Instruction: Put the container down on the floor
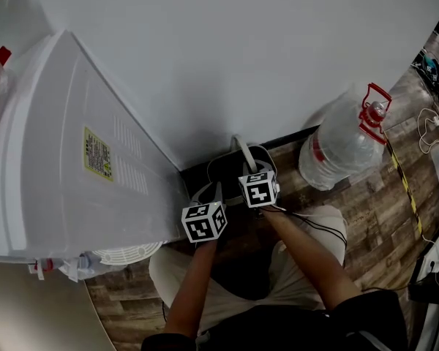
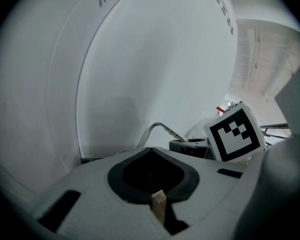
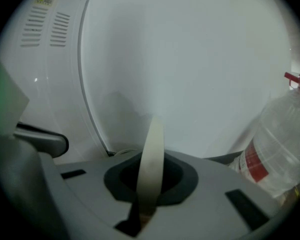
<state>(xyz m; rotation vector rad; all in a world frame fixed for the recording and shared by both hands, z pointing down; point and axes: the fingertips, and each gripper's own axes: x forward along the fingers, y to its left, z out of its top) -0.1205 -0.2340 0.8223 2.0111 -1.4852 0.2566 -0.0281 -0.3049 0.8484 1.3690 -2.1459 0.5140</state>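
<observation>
we pinch the right tongs (image 1: 253, 172) on the pale handle band (image 3: 151, 164) so the dark container (image 1: 227, 170) stays upright, seemingly down at the floor (image 1: 380, 203) against the wall (image 1: 241, 50), between dispenser (image 1: 58, 159) and water bottle (image 1: 340, 148), with the left tongs (image 1: 216, 193) closed and empty alongside.

Quick pass, both of mine are the same build. Left gripper (image 1: 215, 194) and right gripper (image 1: 253, 171) have grey moulded bodies with a dark oval recess (image 2: 152, 176) in the middle and rectangular slots either side. Left marker cube (image 1: 204, 221) and right marker cube (image 1: 259, 189) are white with black square patterns. Thin black cables (image 1: 307, 221) trail off the right one. I wear beige trousers (image 1: 329, 232) and a black top (image 1: 351, 320).
</observation>
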